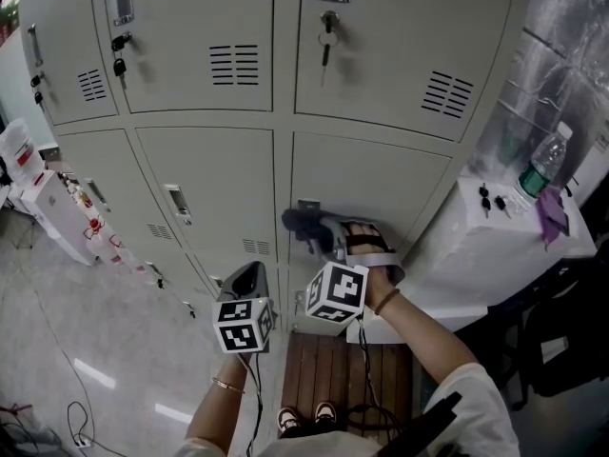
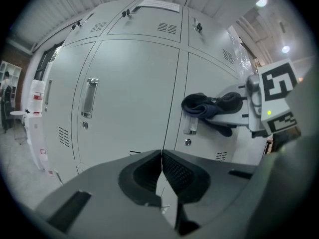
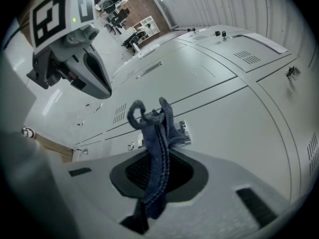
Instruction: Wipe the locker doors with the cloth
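Observation:
A bank of pale grey locker doors point(image 1: 371, 184) fills the head view. My right gripper point(image 1: 306, 228) is shut on a dark blue cloth point(image 1: 303, 223), held against the lower right door beside its handle point(image 1: 308, 205). In the right gripper view the cloth point(image 3: 155, 148) hangs bunched between the jaws, in front of the handle point(image 3: 183, 132). My left gripper point(image 1: 249, 279) hangs lower and to the left, shut and empty, off the doors. In the left gripper view its jaws meet with nothing between them, and the cloth point(image 2: 203, 105) shows at the right door.
A white table point(image 1: 495, 246) with a water bottle point(image 1: 544, 165), keys and a purple item stands to the right. A wooden bench point(image 1: 344, 374) lies under my feet. White boxes point(image 1: 57, 212) sit on the floor at the left. Keys hang from the upper locks point(image 1: 326, 36).

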`<action>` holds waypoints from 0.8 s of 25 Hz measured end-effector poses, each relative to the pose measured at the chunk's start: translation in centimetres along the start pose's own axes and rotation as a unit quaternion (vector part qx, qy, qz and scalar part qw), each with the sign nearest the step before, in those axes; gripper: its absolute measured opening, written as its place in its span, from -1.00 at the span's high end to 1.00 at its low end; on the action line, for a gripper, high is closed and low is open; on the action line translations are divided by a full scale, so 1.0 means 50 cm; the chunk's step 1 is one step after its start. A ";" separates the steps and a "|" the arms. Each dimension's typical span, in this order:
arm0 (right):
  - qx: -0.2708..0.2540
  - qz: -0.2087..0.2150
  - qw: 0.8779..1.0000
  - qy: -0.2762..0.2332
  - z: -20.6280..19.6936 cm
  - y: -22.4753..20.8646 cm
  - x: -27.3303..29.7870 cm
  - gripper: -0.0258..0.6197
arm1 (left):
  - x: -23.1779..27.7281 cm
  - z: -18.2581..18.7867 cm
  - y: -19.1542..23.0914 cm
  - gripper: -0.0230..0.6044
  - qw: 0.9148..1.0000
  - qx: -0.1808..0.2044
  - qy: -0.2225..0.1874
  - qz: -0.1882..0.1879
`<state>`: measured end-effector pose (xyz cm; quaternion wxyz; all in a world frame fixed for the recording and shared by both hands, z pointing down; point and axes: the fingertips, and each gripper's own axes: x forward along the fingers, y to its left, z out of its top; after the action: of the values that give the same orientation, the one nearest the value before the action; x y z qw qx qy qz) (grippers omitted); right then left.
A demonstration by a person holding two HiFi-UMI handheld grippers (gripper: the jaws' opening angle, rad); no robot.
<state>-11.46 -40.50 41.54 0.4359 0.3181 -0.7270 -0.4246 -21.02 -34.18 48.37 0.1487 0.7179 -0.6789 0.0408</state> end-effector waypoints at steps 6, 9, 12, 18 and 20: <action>0.003 0.024 1.000 0.000 -0.015 0.054 0.022 0.79 | 0.016 -0.045 0.007 0.90 1.000 -0.005 0.018 0.003; 0.006 0.033 0.999 0.000 -0.024 0.081 0.033 0.79 | 0.029 -0.065 0.006 0.90 1.000 0.001 0.025 0.000; 0.008 0.038 0.999 -0.002 -0.031 0.107 0.043 0.79 | 0.040 -0.084 0.006 0.90 1.000 0.002 0.029 -0.001; 0.015 0.054 0.998 -0.003 -0.044 0.153 0.064 0.79 | 0.057 -0.126 0.008 0.90 0.999 -0.006 0.040 0.000; 0.015 0.056 0.998 -0.004 -0.049 0.170 0.071 0.79 | 0.062 -0.144 0.006 0.90 0.999 -0.003 0.046 -0.001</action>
<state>-11.51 -40.60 51.05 0.4511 0.2813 -0.7517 -0.3903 -20.03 -35.25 56.07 0.1822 0.7154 -0.6707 0.0714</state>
